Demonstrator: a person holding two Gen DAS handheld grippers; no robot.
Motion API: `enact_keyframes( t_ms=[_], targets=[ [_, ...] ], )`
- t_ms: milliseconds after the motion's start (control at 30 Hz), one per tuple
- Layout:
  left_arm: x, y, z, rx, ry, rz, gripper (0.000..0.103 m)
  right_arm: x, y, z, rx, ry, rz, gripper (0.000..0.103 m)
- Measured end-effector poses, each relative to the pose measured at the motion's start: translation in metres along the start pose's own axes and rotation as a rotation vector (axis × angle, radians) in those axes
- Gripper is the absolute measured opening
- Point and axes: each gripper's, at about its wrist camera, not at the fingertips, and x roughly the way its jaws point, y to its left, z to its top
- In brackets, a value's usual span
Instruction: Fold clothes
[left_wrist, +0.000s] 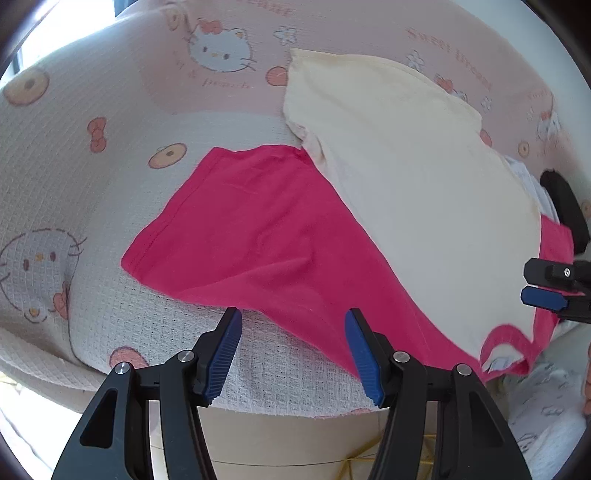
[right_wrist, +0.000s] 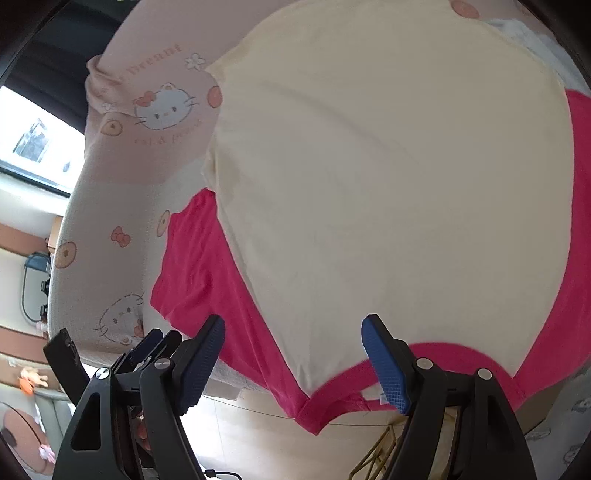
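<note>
A pink T-shirt (left_wrist: 251, 236) lies spread on a cat-print blanket (left_wrist: 110, 155), with a cream layer (left_wrist: 424, 192) over its middle. Its pink-rimmed neckline (left_wrist: 506, 350), with a white label, lies at the near edge. My left gripper (left_wrist: 293, 350) hangs open over the shirt's near hem, its right finger (left_wrist: 364, 354) by the pink edge and pressing nothing. My right gripper (right_wrist: 293, 362) stands wide open just above the cream layer (right_wrist: 388, 184) and close to the neckline (right_wrist: 332, 402). Each gripper shows in the other's view: the right gripper (left_wrist: 554, 291) and the left gripper (right_wrist: 147, 347).
The blanket's front edge (left_wrist: 258, 402) drops to a pale floor (left_wrist: 288, 439) just below the grippers. A yellow wire frame (left_wrist: 354, 461) stands down there. More white printed cloth (left_wrist: 546, 406) lies at the right. A bright window (right_wrist: 33, 140) is at the far left.
</note>
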Motion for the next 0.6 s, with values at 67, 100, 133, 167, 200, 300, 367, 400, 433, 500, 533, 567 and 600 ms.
enact_keyframes(
  t_ms=[67,100,133,167,200,300,367,400,433,500,533,567,600],
  targets=[
    [0.004,-0.006,-0.003,0.029,0.003,-0.003,0.055,0.001,-0.014,-0.003,0.061,0.013,0.003,0.076],
    [0.005,-0.007,-0.004,0.023,-0.002,-0.007,0.055,-0.001,-0.019,-0.003,0.08,0.013,0.011,0.076],
    [0.005,-0.007,-0.006,0.013,-0.008,-0.01,0.055,-0.004,-0.023,-0.003,0.097,0.009,0.016,0.076],
    [0.005,-0.005,-0.006,-0.007,-0.009,-0.02,0.055,-0.007,-0.025,-0.002,0.105,0.0,0.016,0.076],
    [0.005,-0.002,-0.006,-0.027,-0.008,-0.029,0.055,-0.009,-0.025,-0.001,0.104,-0.007,0.011,0.076],
    [0.005,0.01,-0.006,-0.079,-0.009,-0.047,0.055,-0.012,-0.014,-0.001,0.045,-0.02,-0.05,0.076],
    [0.005,0.019,-0.005,-0.106,-0.011,-0.049,0.055,-0.009,0.004,-0.003,-0.041,-0.018,-0.115,0.076],
    [0.005,0.023,-0.005,-0.117,-0.011,-0.048,0.055,-0.006,0.014,-0.005,-0.092,-0.017,-0.148,0.076],
    [0.005,0.027,-0.005,-0.128,-0.012,-0.048,0.055,-0.002,0.025,-0.008,-0.153,-0.015,-0.18,0.076],
    [0.005,0.037,-0.005,-0.154,-0.01,-0.052,0.055,0.008,0.052,-0.015,-0.304,0.004,-0.246,0.076],
    [0.007,0.043,-0.005,-0.176,-0.006,-0.064,0.055,0.013,0.064,-0.02,-0.377,0.016,-0.275,0.076],
    [0.008,0.05,-0.005,-0.2,-0.002,-0.077,0.055,0.019,0.076,-0.025,-0.447,0.028,-0.302,0.076],
    [0.011,0.057,-0.004,-0.233,0.005,-0.098,0.055,0.024,0.085,-0.031,-0.513,0.039,-0.327,0.076]
  ],
)
